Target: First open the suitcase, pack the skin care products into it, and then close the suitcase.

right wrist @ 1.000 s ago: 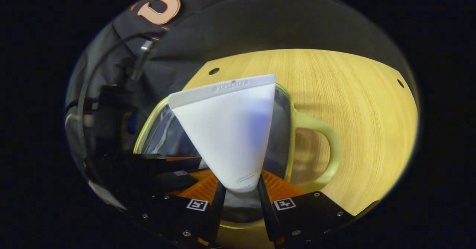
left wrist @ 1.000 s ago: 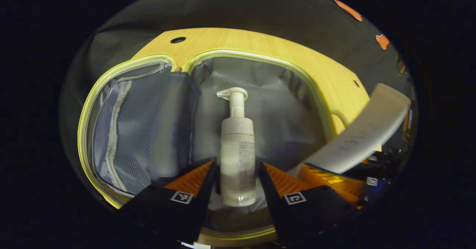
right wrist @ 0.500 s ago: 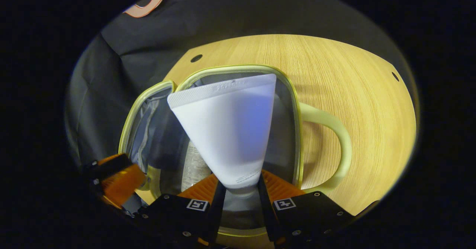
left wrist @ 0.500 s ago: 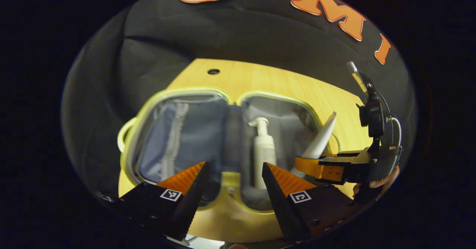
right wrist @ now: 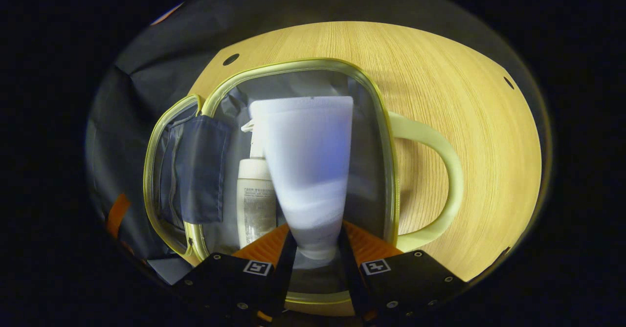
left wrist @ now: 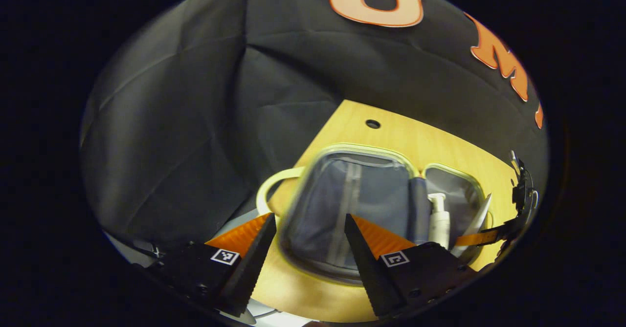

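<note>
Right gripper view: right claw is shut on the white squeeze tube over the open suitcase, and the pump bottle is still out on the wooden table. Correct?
Not quite. The white pump bottle already lies inside the open yellow-rimmed suitcase, not on the wooden table. The rest holds: the right claw is shut on the white squeeze tube above the suitcase, as the right gripper view shows.

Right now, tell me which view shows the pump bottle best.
The right gripper view: the pump bottle lies close in the open suitcase, partly behind the held white tube. The left gripper view shows it small and distant.

A wooden table [right wrist: 464,92] with small holes, backed by black cloth [left wrist: 195,97].
</note>
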